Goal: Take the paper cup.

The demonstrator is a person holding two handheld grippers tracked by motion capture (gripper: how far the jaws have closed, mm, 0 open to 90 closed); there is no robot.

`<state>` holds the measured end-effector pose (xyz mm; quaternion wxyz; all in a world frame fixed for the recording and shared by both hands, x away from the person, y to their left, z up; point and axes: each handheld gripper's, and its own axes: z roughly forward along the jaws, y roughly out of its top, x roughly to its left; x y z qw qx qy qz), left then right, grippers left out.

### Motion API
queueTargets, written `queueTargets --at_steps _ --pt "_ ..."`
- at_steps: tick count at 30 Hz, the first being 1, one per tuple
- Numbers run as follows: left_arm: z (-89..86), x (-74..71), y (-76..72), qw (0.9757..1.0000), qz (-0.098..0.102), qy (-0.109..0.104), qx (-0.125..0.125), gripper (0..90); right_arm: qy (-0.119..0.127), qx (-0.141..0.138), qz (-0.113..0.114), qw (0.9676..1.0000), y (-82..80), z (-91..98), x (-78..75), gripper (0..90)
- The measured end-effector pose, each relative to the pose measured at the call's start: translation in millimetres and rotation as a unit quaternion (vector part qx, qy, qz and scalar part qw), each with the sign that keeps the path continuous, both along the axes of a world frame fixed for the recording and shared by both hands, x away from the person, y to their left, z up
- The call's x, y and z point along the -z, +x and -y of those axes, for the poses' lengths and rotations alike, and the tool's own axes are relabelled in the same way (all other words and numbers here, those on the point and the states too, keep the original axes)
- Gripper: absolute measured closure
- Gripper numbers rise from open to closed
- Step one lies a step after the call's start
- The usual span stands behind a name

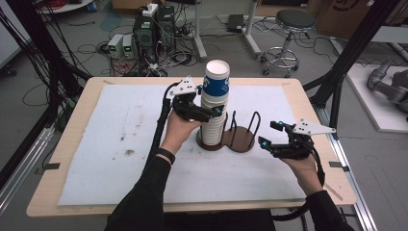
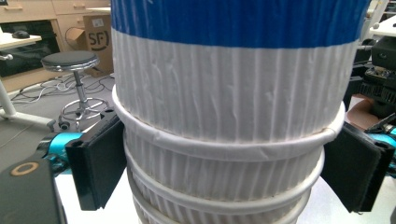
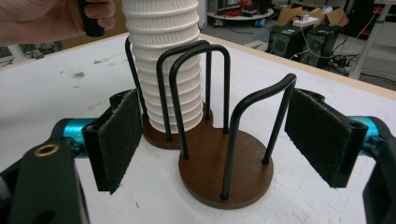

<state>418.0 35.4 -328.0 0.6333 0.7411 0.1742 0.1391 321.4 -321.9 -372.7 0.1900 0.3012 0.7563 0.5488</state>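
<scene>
Left gripper view: left gripper (image 2: 229,163) clamps the cup stack (image 2: 229,93) (light, crushable) just under a rim; right gripper (image 3: 224,140) gapes.

Grey floor (image 1: 86,29), tangled cables (image 1: 166,60), round stool (image 1: 293,21), computer towers (image 1: 153,26)

The one text that reads clearly is "SF", printed in dark letters inside an oval line, with a small mark after it, on the side of a brown cardboard box (image 2: 95,35) that stands on the floor just behind the round stool (image 2: 70,60) in the left gripper view. Above those letters the box bears a small white label, too small to read. The top paper cup (image 1: 216,79) of the stack carries a white mark on its blue band, seen in the high view, but no letters can be made out there.
</scene>
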Motion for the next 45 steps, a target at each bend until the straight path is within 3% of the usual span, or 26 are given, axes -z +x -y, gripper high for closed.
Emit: queueTargets --at_steps 9,19,33,45 --pt "0.6 -0.3 -0.6 1.0000 0.001 0.002 -0.002 11.9 0.004 -0.005 0.000 1.0000 -0.9 -1.5 -4.1 19.6" --pt "0.1 -0.4 -0.4 1.0000 0.001 0.003 -0.002 11.9 0.026 -0.015 0.006 0.9995 1.8 -6.9 -19.8 19.7" --pt "0.8 -0.2 -0.7 1.0000 0.002 0.001 -0.003 12.0 0.047 -0.045 0.026 0.9975 23.5 -26.0 -62.9 19.7" --pt "1.4 -0.4 -1.1 1.0000 0.002 0.002 -0.004 12.0 0.042 -0.076 0.042 0.9954 43.0 -59.1 -105.1 19.7"
